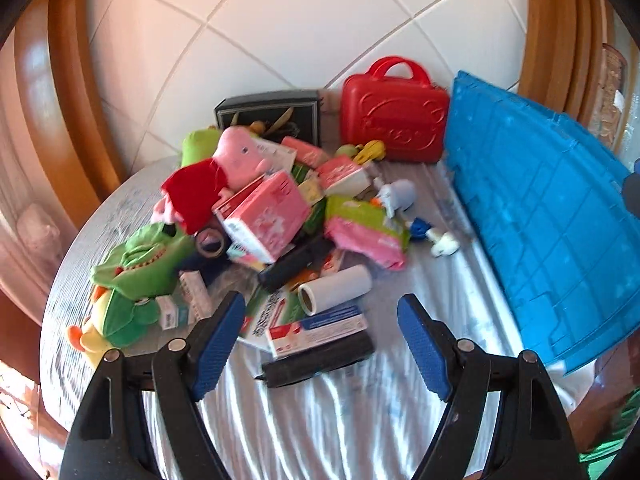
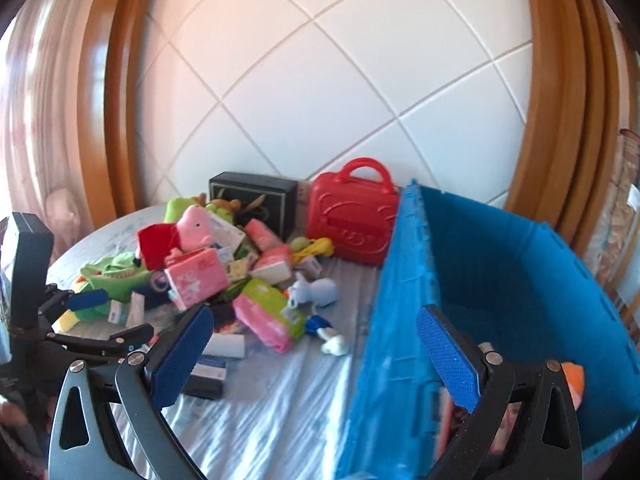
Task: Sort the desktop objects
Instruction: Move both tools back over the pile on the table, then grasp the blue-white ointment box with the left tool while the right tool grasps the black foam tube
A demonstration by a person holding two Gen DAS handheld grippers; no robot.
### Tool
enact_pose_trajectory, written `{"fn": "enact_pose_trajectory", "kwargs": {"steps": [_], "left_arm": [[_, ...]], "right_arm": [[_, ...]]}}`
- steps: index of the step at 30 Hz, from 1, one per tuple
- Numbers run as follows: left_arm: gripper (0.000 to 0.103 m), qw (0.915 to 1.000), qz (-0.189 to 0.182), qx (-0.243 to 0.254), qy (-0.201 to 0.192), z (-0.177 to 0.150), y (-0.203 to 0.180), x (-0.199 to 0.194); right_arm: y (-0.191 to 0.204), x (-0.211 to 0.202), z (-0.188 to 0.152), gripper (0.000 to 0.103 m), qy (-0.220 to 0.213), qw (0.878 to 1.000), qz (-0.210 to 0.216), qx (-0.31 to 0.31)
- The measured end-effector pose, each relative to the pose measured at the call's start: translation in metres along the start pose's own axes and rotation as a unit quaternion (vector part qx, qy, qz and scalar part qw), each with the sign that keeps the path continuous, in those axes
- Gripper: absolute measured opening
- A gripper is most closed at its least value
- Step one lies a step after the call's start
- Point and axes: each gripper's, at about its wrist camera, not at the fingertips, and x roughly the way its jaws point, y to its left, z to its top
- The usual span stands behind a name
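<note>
The left gripper [image 1: 322, 320] hangs spread and empty over the white roll [image 1: 335, 289] at the near edge of the toy pile [image 1: 256, 216]. The right gripper [image 2: 316, 344], also spread, straddles the wall of the blue crate [image 2: 520, 264], right of the pile.

Home room: tiled wall [image 2: 320, 80], wooden door frame [image 2: 560, 100], toy-strewn table [image 1: 360, 420].
</note>
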Motion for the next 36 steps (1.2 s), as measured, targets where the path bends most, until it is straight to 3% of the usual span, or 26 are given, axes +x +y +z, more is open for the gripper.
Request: {"fn": "enact_pose_trajectory", "kwargs": {"steps": [8,14,18,22,25,27,32,36], "left_arm": [[0.078,0.9936,0.02,-0.043,0.103,-0.052,0.084,0.088],[0.078,0.9881,0.068,-0.024,0.135,-0.077,0.109,0.141],[0.078,0.9837,0.071,-0.023,0.164,-0.09,0.118,0.17],[0.077,0.9779,0.031,-0.003,0.207,-0.107,0.098,0.181],[0.075,0.978,-0.003,0.022,0.207,-0.114,0.066,0.172],[0.075,0.9757,-0.046,0.035,0.211,-0.115,0.039,0.168],[0.075,0.9715,-0.112,0.084,0.192,-0.101,-0.027,0.152],[0.075,0.9787,-0.096,0.106,0.147,-0.078,-0.033,0.125]], "right_arm": [[0.076,0.091,-0.04,0.103,0.114,0.992,0.046,-0.011],[0.094,0.156,-0.087,0.103,0.212,0.976,0.039,0.014],[0.107,0.179,-0.112,0.103,0.255,0.966,0.038,0.016],[0.113,0.186,-0.128,0.103,0.276,0.96,0.032,0.013],[0.108,0.187,-0.136,0.103,0.286,0.958,0.019,0.012],[0.1,0.187,-0.139,0.103,0.29,0.957,0.008,0.019],[0.069,0.178,-0.139,0.103,0.291,0.956,-0.025,0.039],[0.051,0.173,-0.134,0.103,0.291,0.955,-0.043,0.039]]}}
